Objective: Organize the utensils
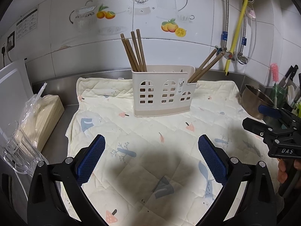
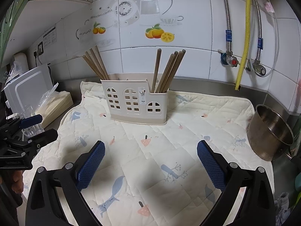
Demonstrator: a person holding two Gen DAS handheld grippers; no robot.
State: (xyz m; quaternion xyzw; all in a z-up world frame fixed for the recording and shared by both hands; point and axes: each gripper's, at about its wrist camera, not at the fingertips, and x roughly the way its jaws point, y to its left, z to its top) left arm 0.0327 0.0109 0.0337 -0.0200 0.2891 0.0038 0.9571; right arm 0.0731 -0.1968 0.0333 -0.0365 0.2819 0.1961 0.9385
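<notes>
A cream plastic utensil holder (image 1: 162, 94) with window cut-outs stands on a quilted cloth (image 1: 150, 141); it also shows in the right wrist view (image 2: 134, 102). Several brown wooden chopsticks (image 1: 134, 51) lean in its tall left compartment, and more chopsticks (image 1: 204, 66) lean in its low right compartment; the right wrist view shows both bunches, left (image 2: 96, 63) and right (image 2: 168, 70). My left gripper (image 1: 151, 156) is open and empty over the cloth, short of the holder. My right gripper (image 2: 150, 162) is open and empty, likewise short of it.
A steel bowl (image 2: 270, 133) sits at the cloth's right edge. A clear jug (image 1: 17, 150), a bagged stack of paper (image 1: 43, 111) and a white board (image 1: 13, 86) stand at the left. Pipes and valves (image 2: 233, 62) run down the tiled wall. Knives and a brush (image 1: 286, 82) stand far right.
</notes>
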